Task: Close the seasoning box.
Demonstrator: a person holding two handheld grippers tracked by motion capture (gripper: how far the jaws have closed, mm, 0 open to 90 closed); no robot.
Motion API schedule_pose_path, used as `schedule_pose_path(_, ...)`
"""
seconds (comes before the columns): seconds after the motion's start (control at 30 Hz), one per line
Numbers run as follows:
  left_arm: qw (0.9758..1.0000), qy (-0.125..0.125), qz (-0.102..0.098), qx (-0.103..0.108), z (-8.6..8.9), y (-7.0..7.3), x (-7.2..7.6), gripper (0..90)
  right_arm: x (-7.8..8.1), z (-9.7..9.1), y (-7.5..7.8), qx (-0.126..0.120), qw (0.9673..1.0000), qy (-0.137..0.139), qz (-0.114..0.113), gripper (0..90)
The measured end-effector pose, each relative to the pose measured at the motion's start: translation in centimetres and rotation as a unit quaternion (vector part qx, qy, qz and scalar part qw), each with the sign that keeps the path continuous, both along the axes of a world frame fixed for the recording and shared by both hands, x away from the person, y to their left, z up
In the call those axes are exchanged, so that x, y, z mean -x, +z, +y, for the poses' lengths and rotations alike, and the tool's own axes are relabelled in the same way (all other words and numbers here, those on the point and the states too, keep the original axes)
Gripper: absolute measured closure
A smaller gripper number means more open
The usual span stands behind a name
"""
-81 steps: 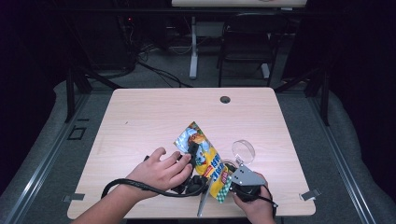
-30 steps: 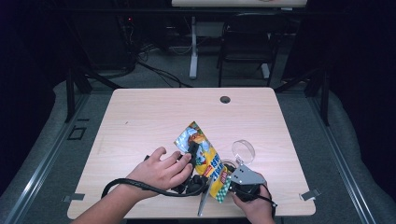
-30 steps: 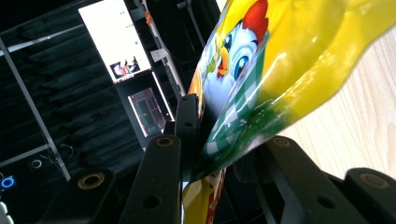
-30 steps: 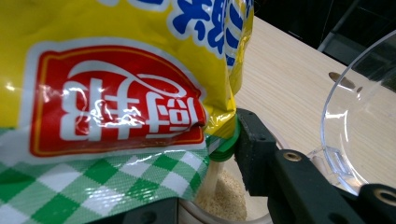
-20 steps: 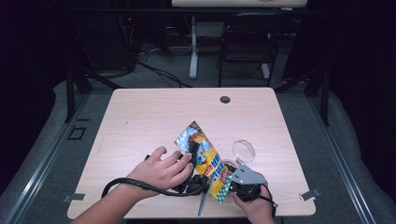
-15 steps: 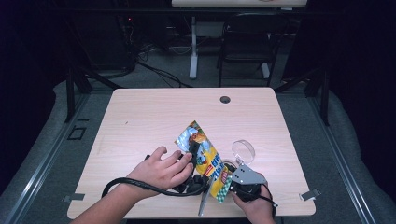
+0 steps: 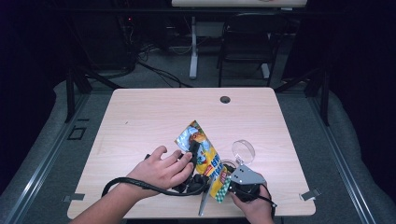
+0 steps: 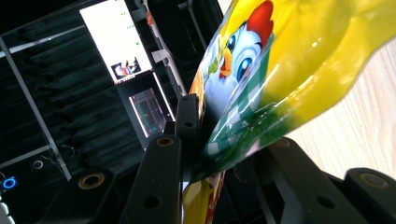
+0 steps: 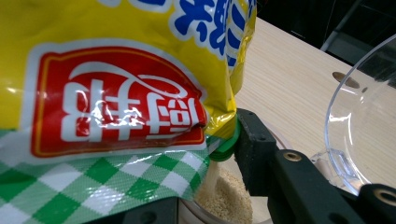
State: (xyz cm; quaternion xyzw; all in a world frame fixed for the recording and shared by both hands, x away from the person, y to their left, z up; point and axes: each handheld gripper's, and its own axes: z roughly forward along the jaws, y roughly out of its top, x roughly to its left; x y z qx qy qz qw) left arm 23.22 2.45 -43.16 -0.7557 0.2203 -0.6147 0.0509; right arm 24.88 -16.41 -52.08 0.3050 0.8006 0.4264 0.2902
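High view: we hold yellow seasoning bag [image 7: 205, 156] near table's [image 7: 140, 116] front edge, left gripper [image 7: 192, 154] clamped on upper part, right gripper [image 7: 233, 184] pinching bottom corner; granules [image 9: 229, 189] fall into clear container [image 7: 228, 164].

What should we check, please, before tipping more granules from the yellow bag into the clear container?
1. Left gripper jaws clamp the yellow bag: ok.
2. Right gripper jaws hold the bag's lower corner: ok.
3. Bag's opening over the clear container: ok, granules pile up inside.
4. Clear lid set aside from the stream: ok.
5. Spillage on the table: cannot tell.
6. Granules left in the bag: cannot tell.
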Motion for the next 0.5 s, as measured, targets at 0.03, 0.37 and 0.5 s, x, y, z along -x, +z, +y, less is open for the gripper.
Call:
schedule_pose_path(0.03, 1.0000, 0.000, 0.000, 0.000, -0.02, 0.04, 0.01, 76.1, 0.00, 0.01, 0.00, 0.000, 1.0000, 0.001, 0.000, 70.8)
schedule_pose_path(0.37, 1.0000, -0.002, -0.001, 0.001, -0.19, 0.06, -0.01, 76.4, 0.00, -0.10, 0.00, 0.000, 1.0000, -0.001, -0.002, 70.8)
schedule_pose_path(0.5, 1.0000, -0.006, -0.005, -0.002, -0.28, 0.16, -0.01, 76.4, 0.01, -0.17, 0.03, -0.002, 1.0000, 0.000, -0.001, 70.8)
